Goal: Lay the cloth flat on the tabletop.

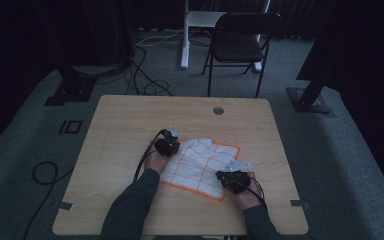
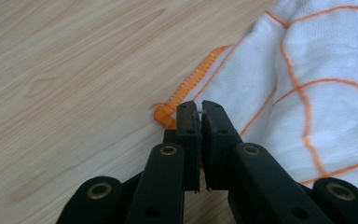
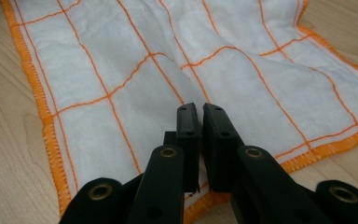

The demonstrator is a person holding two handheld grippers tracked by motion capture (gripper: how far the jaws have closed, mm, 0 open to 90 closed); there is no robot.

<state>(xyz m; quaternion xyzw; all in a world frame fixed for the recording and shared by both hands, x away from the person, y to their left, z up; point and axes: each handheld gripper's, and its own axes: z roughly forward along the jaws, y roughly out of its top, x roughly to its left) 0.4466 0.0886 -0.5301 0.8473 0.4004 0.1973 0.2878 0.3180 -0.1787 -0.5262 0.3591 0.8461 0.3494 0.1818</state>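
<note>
A white cloth with orange grid lines and an orange stitched hem lies rumpled on the wooden counter, a little toward the person's side of its middle. Seen from the high view, the left hand-held gripper sits at the cloth's 10 o'clock corner and the right hand-held gripper at its 4 o'clock edge, each with a forearm in a dark sleeve coming in from 6 o'clock.

In the left gripper view, the left hand-held gripper is clenched, its jaws pressed together with a sliver of white fabric caught at the tips. The cloth spreads toward 2 o'clock from there, and its orange hem runs up toward 1 o'clock; a frayed orange loop curls just at 9 o'clock of the jaw tips. Bare wood lies from 9 to 12 o'clock.

In the right gripper view, the right hand-held gripper is clenched too, jaws nearly touching over the cloth. A fold rises toward 12 o'clock from the tips; whether fabric is pinched between them I cannot tell for sure. The hem borders the cloth at 9 o'clock and again at 4 o'clock.

Beyond the counter, at 12 o'clock in the high view, a black folding chair stands on grey carpet, and cables trail at 11 o'clock.
</note>
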